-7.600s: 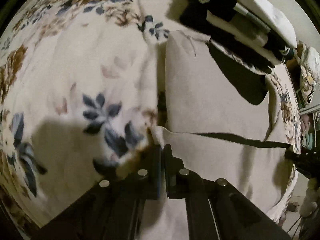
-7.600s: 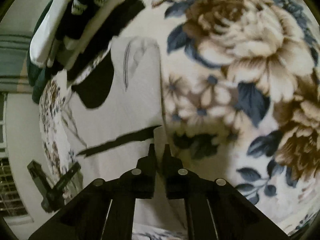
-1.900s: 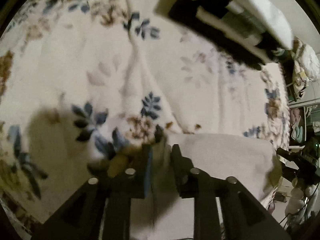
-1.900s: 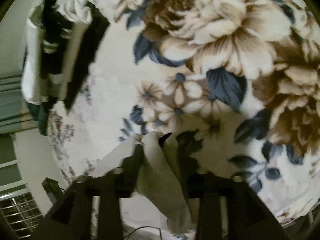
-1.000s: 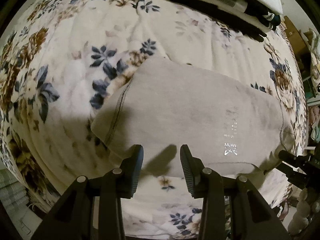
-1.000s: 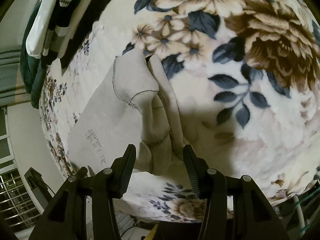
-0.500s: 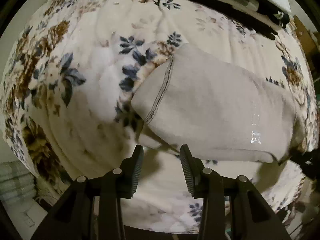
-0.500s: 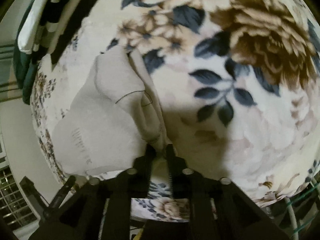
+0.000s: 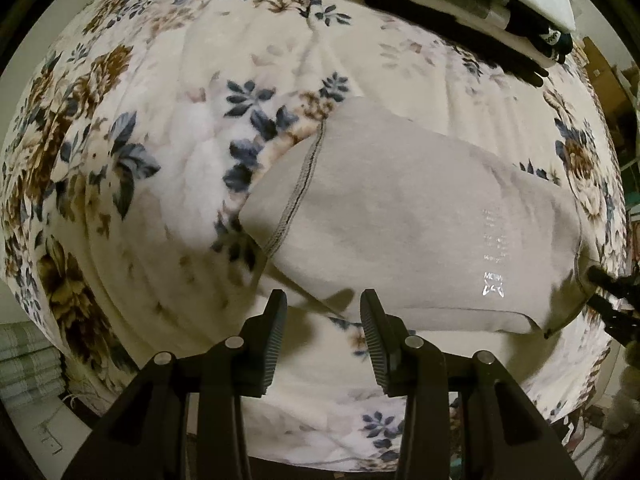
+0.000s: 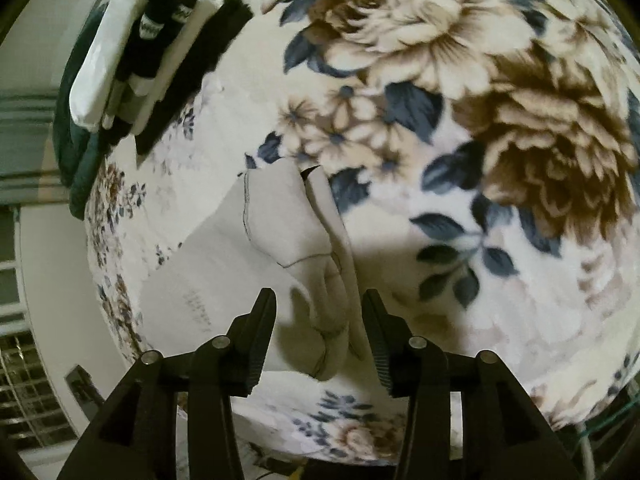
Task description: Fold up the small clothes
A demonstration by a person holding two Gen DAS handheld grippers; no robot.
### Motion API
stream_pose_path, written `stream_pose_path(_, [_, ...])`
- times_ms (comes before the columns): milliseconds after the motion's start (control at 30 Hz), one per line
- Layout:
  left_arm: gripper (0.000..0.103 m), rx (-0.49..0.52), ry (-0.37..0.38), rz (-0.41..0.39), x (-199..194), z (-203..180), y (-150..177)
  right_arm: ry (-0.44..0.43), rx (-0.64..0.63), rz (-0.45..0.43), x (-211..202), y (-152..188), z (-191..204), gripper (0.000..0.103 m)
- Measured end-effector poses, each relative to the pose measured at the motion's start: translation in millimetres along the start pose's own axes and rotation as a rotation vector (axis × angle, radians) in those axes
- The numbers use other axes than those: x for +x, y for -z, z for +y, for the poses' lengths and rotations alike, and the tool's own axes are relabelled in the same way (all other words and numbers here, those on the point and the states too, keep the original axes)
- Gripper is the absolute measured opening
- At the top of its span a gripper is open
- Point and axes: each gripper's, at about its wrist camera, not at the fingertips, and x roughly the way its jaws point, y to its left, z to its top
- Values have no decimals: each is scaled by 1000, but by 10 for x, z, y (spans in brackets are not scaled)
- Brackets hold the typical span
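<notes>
We hold both claws, left [image 9: 323,312] and right [image 10: 319,314], wide apart over the gray shirt [image 9: 396,220] on the flowery blanket [image 9: 160,128].

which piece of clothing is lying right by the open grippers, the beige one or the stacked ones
The beige garment: it lies spread alone on the floral blanket directly ahead of both open grippers. The black-and-white stack sits at the far edge.
</notes>
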Motion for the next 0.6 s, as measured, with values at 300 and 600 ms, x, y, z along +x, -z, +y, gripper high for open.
stream_pose_path(300, [35, 16, 47, -108, -287, 56, -561, 62, 59, 19, -28, 14, -46, 38])
stream_pose_path(600, [33, 27, 163, 66, 581, 73, -1356, -144, 169, 4, 126, -706, -42, 44])
